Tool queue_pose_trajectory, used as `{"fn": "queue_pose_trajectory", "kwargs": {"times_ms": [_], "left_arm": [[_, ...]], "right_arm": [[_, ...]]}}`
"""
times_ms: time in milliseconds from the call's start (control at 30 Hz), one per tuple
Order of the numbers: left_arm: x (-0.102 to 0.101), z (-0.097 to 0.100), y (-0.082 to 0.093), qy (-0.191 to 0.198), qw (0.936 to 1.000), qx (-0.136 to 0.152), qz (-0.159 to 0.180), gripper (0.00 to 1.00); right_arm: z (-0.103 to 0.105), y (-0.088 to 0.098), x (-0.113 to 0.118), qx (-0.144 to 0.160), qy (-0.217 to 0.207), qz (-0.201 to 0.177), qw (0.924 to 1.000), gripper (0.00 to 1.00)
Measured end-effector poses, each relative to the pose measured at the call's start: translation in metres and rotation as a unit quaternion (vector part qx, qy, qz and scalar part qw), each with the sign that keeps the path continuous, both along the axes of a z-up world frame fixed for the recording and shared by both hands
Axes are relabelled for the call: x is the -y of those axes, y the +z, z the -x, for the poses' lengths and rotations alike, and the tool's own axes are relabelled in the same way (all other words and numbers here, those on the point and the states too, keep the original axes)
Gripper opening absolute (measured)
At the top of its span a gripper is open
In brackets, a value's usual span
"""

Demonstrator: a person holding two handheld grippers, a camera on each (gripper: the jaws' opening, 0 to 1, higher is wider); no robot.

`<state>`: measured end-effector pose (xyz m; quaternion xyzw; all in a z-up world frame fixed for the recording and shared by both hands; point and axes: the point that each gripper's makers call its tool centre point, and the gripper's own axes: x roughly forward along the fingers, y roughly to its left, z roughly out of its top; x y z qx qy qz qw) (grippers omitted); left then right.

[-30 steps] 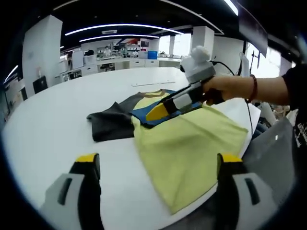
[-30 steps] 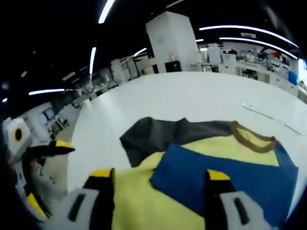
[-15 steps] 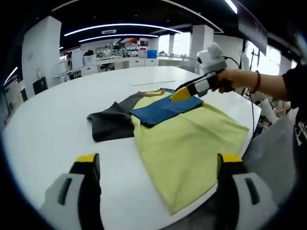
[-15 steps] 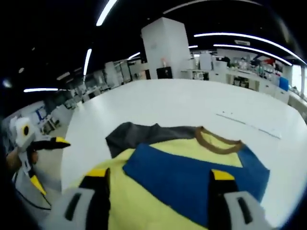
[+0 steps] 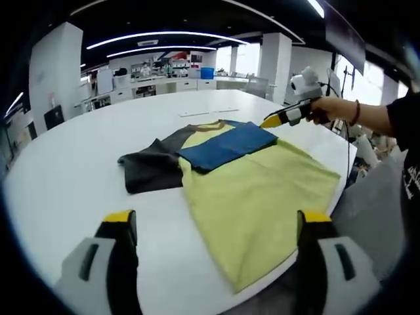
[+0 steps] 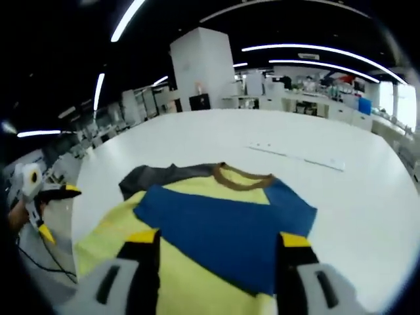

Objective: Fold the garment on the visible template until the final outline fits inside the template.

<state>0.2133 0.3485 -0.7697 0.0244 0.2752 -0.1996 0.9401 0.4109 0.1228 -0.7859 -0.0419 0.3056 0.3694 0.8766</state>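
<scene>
Yellow garment (image 5: 262, 190) lies partly folded on white table (image 5: 72, 164); both tongs spread, gripping nothing.

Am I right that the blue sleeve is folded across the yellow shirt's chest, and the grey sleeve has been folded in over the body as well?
Not quite. In the left gripper view the blue sleeve does lie folded over the yellow shirt, but the grey sleeve is spread out flat on the white table, beside the body.

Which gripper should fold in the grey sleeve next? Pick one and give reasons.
Left, probably. The grey sleeve lies spread on the table ahead of the open left gripper. The right gripper hangs off the shirt's far side by the blue sleeve, so it would have to cross over.
</scene>
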Motion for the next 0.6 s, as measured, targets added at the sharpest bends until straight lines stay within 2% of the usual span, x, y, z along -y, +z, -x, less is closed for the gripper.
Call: {"fn": "queue_pose_trajectory", "kwargs": {"times_ms": [100, 200, 467, 600], "left_arm": [[-0.001, 0.001, -0.002, -0.001, 1.0, -0.003, -0.002, 0.99], [-0.001, 0.001, -0.002, -0.001, 1.0, -0.003, -0.002, 0.99], [-0.002, 0.001, -0.004, 0.001, 1.0, -0.006, -0.003, 0.99], [-0.002, 0.001, -0.004, 0.0, 1.0, -0.007, -0.005, 0.99]], "right_arm": [[-0.009, -0.006, 0.019, -0.002, -0.012, 0.004, 0.9999, 0.54], [-0.003, -0.01, 0.03, -0.008, -0.018, 0.014, 0.9997, 0.46], [0.0, -0.024, 0.057, -0.01, -0.041, 0.023, 0.9988, 0.33], [-0.006, -0.036, 0.07, -0.02, -0.05, 0.03, 0.9981, 0.23]]}}
